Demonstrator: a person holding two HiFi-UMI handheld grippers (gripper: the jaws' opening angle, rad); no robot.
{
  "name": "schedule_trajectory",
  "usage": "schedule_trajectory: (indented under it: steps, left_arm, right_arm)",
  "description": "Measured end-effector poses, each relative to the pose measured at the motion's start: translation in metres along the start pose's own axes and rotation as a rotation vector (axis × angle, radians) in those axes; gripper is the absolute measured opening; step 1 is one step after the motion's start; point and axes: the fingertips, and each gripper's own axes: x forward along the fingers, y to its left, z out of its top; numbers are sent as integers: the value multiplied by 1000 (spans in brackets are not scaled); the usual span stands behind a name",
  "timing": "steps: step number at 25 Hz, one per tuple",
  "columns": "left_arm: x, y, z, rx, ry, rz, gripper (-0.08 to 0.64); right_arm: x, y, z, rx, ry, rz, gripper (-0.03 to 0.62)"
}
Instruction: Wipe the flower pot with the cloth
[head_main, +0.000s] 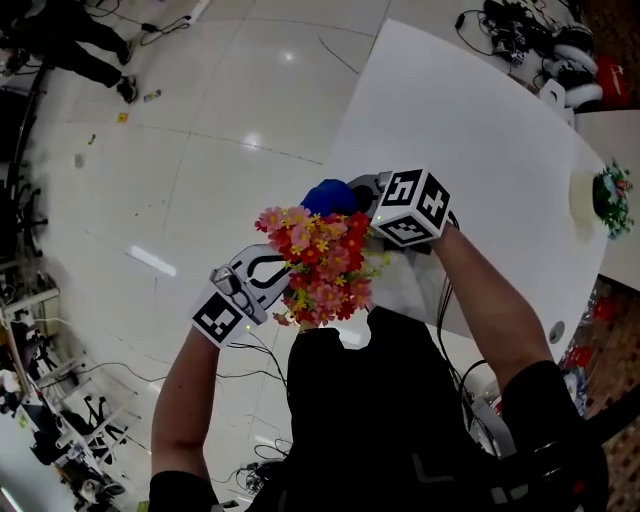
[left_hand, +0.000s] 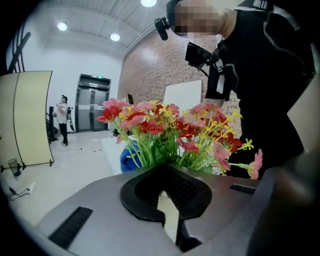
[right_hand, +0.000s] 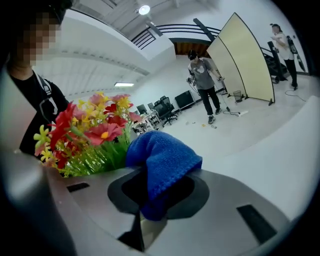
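Observation:
A bunch of red, pink and yellow artificial flowers (head_main: 320, 265) is held up over the table's near edge, between my two grippers. My left gripper (head_main: 283, 290) is shut on a cream sliver (left_hand: 167, 212) that looks like the flower pot's rim; the flowers (left_hand: 170, 130) rise just beyond its jaws and hide the remainder of the pot. My right gripper (head_main: 358, 195) is shut on the blue cloth (head_main: 328, 197), which bulges out of the jaws (right_hand: 160, 160) and sits against the far side of the flowers (right_hand: 85, 135). The cloth (left_hand: 127, 160) also peeks from behind the stems.
A white table (head_main: 470, 150) stretches away to the right. Another potted plant (head_main: 610, 200) stands at its far right end. People (right_hand: 202, 82) and a folding screen (right_hand: 245, 60) stand across the shiny floor (head_main: 200, 150); cables lie on it.

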Motion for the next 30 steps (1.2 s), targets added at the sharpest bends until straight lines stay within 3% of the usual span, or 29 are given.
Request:
schedule_trajectory:
  steps: [5,9,13,17,19,21,23,25,30]
  left_arm:
    - [0,1,2,46,-14,6,0]
    - [-2,2,-3,-113,-10,60,0]
    - [-1,2,-4,-131,-6,61,0]
    - [-1,3,-2,-135,-13,73,0]
    - [-1,1,-2,-135,-10,82,0]
    - [1,-3,0,-108,-1,79,0]
    - [3,-5,4,-12,-4,53,0]
    - [3,-4,5,37,-10,40,0]
    - [0,3,-1,1,-24,65,0]
  right_arm:
    - [-19,9,-16,22,-7,-36,61]
    - [-37,28,-40,37,6,-46,61]
    - [-49,51,-63,24,36,-21,63]
    - [-65,21,-42,56,-66,-88,63]
    - [-58,7,-28,32,-65,-95,63]
    - [-41,3,-15,-20,-37,-67,63]
    - [-20,0,-4,-41,-22,-14,63]
    - [-3,-1,3,-40,1,51,63]
    - [-6,6,-3,-85,64,127,63]
